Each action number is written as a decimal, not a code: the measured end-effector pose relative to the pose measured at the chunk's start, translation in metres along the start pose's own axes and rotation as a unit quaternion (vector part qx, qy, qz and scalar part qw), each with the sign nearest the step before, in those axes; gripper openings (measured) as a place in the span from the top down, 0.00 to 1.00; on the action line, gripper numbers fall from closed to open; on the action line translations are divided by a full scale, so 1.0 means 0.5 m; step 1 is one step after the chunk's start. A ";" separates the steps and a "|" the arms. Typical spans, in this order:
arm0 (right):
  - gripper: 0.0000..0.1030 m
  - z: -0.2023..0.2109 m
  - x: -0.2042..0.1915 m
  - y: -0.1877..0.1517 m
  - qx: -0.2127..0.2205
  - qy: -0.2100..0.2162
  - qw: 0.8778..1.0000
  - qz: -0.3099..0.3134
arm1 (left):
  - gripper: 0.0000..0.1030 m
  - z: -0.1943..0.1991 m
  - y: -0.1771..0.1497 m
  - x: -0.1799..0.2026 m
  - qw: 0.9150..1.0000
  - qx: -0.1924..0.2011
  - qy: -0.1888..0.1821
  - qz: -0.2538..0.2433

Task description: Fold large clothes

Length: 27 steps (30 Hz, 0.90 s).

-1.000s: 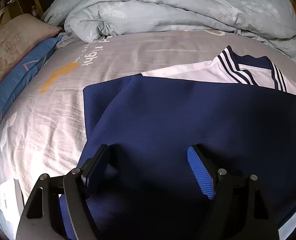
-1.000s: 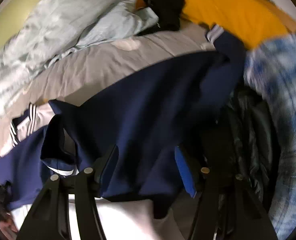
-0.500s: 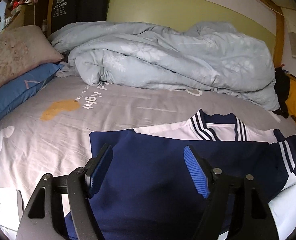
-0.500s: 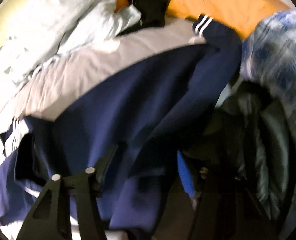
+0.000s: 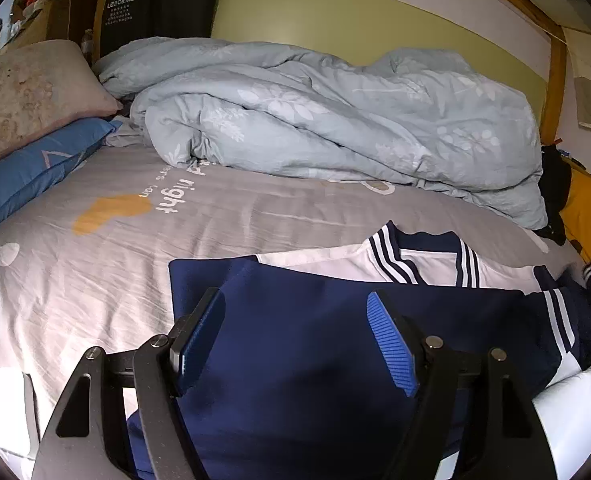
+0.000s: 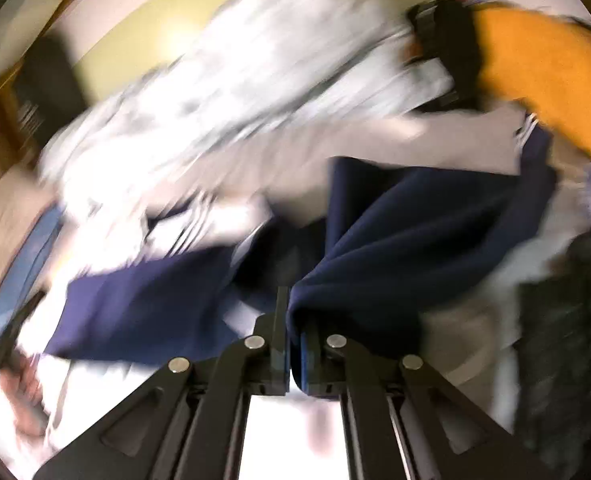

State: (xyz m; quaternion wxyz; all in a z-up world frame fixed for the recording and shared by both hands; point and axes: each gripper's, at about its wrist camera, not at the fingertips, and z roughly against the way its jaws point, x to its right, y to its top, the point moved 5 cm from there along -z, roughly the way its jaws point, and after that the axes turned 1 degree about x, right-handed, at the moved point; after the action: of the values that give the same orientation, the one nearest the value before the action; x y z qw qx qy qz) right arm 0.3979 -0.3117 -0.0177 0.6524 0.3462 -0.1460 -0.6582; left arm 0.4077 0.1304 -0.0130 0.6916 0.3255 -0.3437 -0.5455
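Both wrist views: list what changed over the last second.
The right gripper closed on a fold of the navy jacket and is swinging it; its view is blurred. The left gripper rose and tilted up, bringing the quilt into fuller view. Its jaws stay open and empty.

Left wrist view: sharp, dim, fisheye-curved edges, dark corners.
Right wrist view: heavy motion blur, overexposed white patches at the bottom.
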 end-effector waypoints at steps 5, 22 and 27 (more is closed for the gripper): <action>0.71 -0.010 0.021 -0.019 -0.004 -0.055 0.998 -0.019 | 0.30 -0.004 -0.003 0.005 1.000 -0.006 -0.005 -0.004; 0.81 -0.016 0.224 0.058 0.002 -0.121 0.966 -0.229 | 0.30 -0.013 -0.013 0.024 1.000 -0.021 -0.014 -0.017; 0.93 0.018 0.070 0.035 0.047 -0.047 0.994 -0.082 | 0.30 -0.009 -0.011 0.021 1.000 -0.017 -0.012 -0.015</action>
State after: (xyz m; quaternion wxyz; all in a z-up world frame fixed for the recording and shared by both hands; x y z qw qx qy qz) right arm 0.4087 -0.3494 -0.0093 0.5715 0.3561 -0.1780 -0.7175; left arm 0.4103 0.1193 -0.0189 0.6849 0.3118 -0.3377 -0.5653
